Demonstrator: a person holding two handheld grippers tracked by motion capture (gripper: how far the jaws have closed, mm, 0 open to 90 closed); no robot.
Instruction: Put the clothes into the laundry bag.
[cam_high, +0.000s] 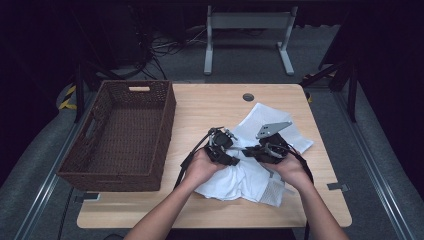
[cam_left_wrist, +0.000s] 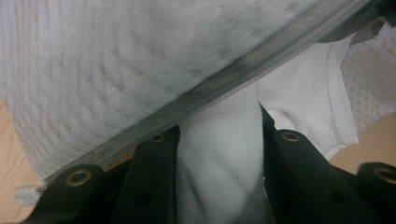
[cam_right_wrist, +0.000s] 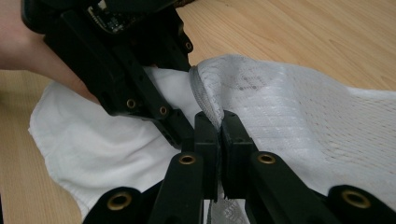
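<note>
Light wooden tabletop (cam_high: 210, 107) with rounded corners, a dark round cable port (cam_high: 248, 97) near its far edge. The room is dim: grey carpet, a tangle of cables (cam_high: 165, 47) on the floor beyond the far edge, and a grey metal frame (cam_high: 248, 35) standing farther back. A dark brown woven basket (cam_high: 122, 135) sits on the left part of the tabletop, reaching the left edge, well apart from the work. A white garment (cam_high: 245, 170), partly plain cloth and partly mesh, lies crumpled on the right half of the tabletop, spreading from the middle toward the near edge. Both hands meet over it. Left gripper (cam_high: 231, 150): the left gripper view shows a band of the plain white cloth running up between the two jaws, which are clenched on it. Right gripper (cam_right_wrist: 218, 122): jaws pressed together, pinching the folded mesh hem of the garment; the left gripper's black frame is just beside it, to the left in the right gripper view. The grey plate (cam_high: 273, 129) on the right gripper stands tilted above the cloth.
</note>
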